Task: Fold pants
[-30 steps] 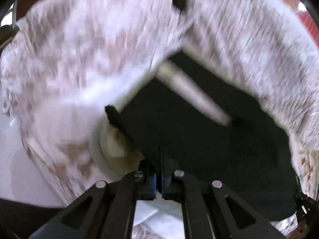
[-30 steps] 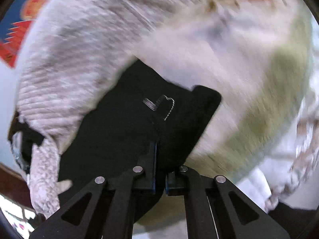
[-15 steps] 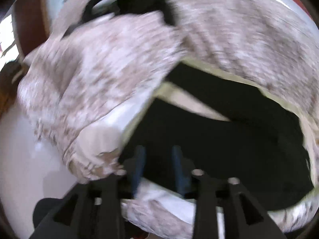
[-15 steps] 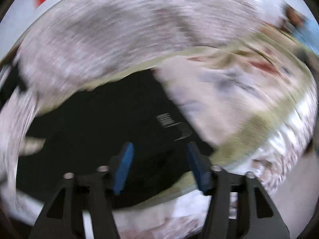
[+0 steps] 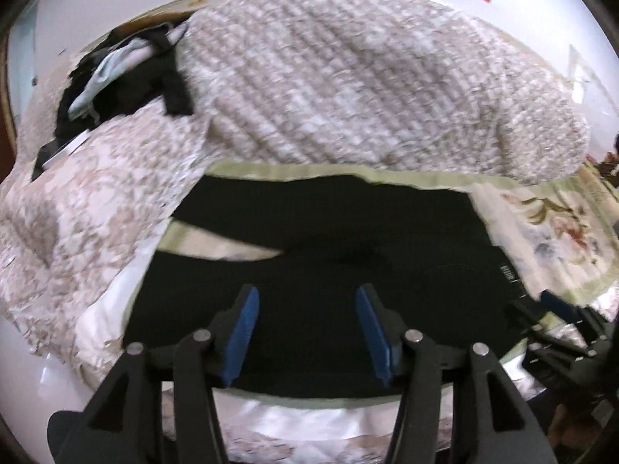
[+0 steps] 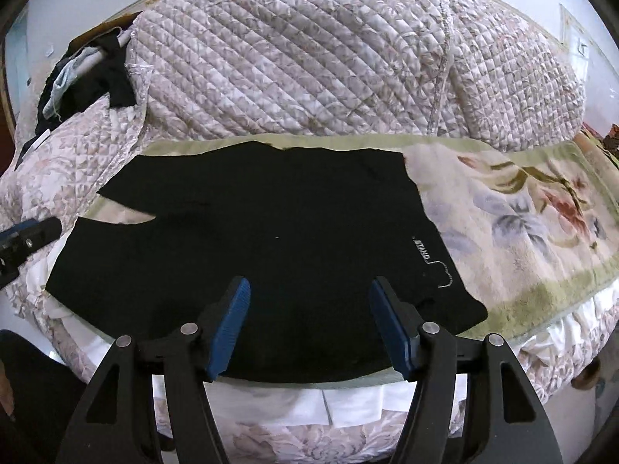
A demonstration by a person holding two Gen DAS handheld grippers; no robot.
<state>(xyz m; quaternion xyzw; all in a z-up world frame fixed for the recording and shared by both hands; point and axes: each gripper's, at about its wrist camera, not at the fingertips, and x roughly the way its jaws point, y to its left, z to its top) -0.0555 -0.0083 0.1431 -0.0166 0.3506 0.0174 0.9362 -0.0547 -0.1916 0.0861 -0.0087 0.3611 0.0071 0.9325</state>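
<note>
Pants (image 6: pixel 271 239): black, flat on floral blanket (image 6: pixel 514 216), frame centre.
Left gripper (image 5: pixel 307 332): fingers spread, just opened, empty.
Right gripper (image 6: pixel 309 324): fingers spread, just opened, empty.

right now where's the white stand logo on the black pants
In the right wrist view the white logo sits near the right edge of the black fabric pants, beside the floral green-bordered blanket, up and right of the open right claw.

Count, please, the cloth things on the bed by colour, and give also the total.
Black: 2, the pants and a dark garment at the far left.
Pale quilted: 1, the quilt.
Flowered with green border: 1, the blanket.
Light blue: 1, a small cloth.
Total: 5
</note>
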